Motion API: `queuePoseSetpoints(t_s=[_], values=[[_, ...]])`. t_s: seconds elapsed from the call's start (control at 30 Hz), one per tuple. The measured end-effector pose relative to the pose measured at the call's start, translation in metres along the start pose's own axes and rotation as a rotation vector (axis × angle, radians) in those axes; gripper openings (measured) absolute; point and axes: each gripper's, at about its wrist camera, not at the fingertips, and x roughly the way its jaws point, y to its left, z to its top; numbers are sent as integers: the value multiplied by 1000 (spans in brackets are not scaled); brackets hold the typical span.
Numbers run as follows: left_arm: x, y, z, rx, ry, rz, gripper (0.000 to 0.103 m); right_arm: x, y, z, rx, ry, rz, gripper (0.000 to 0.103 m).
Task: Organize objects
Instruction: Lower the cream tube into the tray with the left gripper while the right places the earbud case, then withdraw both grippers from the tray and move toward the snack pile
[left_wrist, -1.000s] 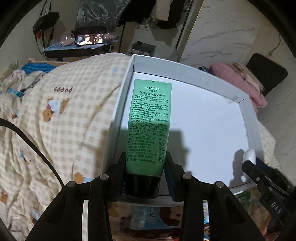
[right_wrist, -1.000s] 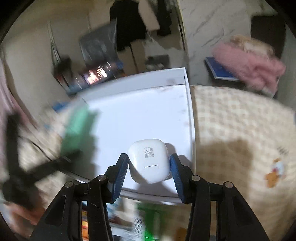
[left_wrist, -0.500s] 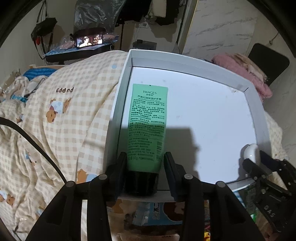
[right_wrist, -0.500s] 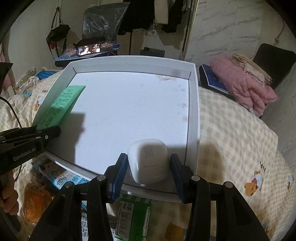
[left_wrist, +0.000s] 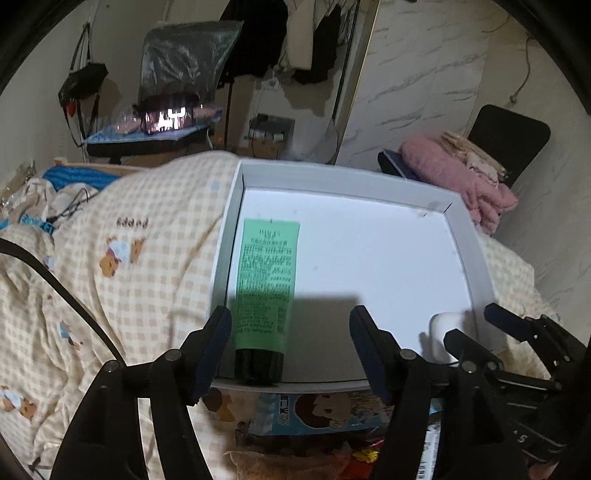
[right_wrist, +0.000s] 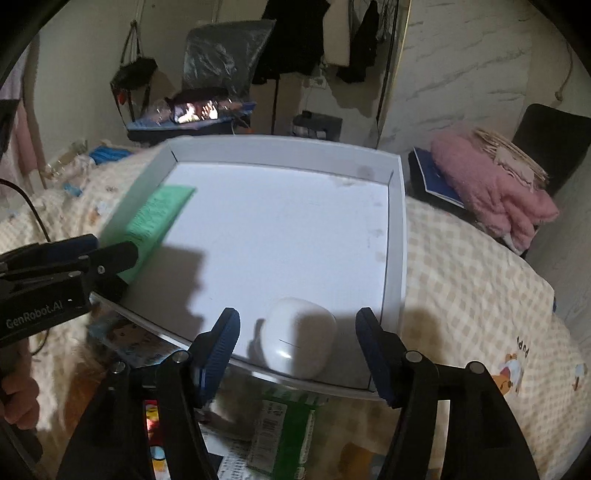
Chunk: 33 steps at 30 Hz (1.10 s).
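A shallow white tray (left_wrist: 343, 173) is seen resting on a checked bedcover (left_wrist: 140, 266) printed with bears. Two items are found lying on the tray floor.

A green tube (left_wrist: 266, 280) with a black cap is laid flat along the tray's left wall, cap toward the near rim. It is framed by the left gripper (left_wrist: 290, 332), whose jaws are opening. The left finger is seen just beside the tube's lower left edge, at the tray wall; whether it is touching cannot be told. The right finger is set well apart from the tube, with bare tray floor between them. The tube is not gripped; it is lying nearer the left finger than the right.

A white earbud case (right_wrist: 299, 338) is observed lying at the tray's near edge, close to the right-hand corner. It is positioned between the fingers of the right gripper (right_wrist: 297, 332), whose jaws are also opening. A clear gap is noted on each side of the case, so neither pad is pressed on it. The case is roughly centred between the two fingers.

In the right wrist view the left gripper's black body is seen at the left edge, overlapping the tube's lower end. In the left wrist view the right gripper is seen at the lower right, with the case partly hidden behind one finger.

Assorted packaging (right_wrist: 284, 424) is visible below the tray's near rim. A pink garment (right_wrist: 491, 184) is noted on a chair beyond the bed.
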Motion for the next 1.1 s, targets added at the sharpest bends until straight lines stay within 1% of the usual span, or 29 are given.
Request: queuePoseSetpoints(t_s=[0.07,0.17,0.23,0.33,0.4,0.57,0.6,0.63,0.67,0.77,0.87,0.93,1.03,1.1], values=[[-10,-1,3,6,-28,5,73,-8,-4,2,27,-27,44,66],[-27,-1,7,8,-73,3,77,-25,-9,5,62,-94,102,66],[-40,0,10,3,-106,4,77,-33,-11,7,82,-117,144,66],[-54,1,14,1,-126,5,78,-44,-19,12,133,-144,237,66],[-61,2,16,2,-132,9,78,-53,-22,14,153,-163,276,66],[-78,-5,20,38,-140,7,78,-75,-23,18,155,-200,305,67],[-81,-8,19,45,-145,3,78,-80,-24,18,159,-208,312,70],[-86,-11,18,55,-153,0,78,-85,-23,17,165,-222,322,84],[-91,-13,17,65,-161,0,78,-90,-23,15,171,-239,333,92],[-107,-19,12,86,-177,0,81,-105,-20,14,173,-270,359,92],[-127,-19,9,70,-173,-8,81,-122,-16,14,178,-300,390,92],[-143,-18,8,73,-181,15,81,-134,-12,17,175,-310,414,92],[-177,-21,10,128,-204,89,81,-157,-7,20,161,-330,437,92],[-197,-21,10,132,-233,104,85,-174,-3,20,152,-345,459,92]])
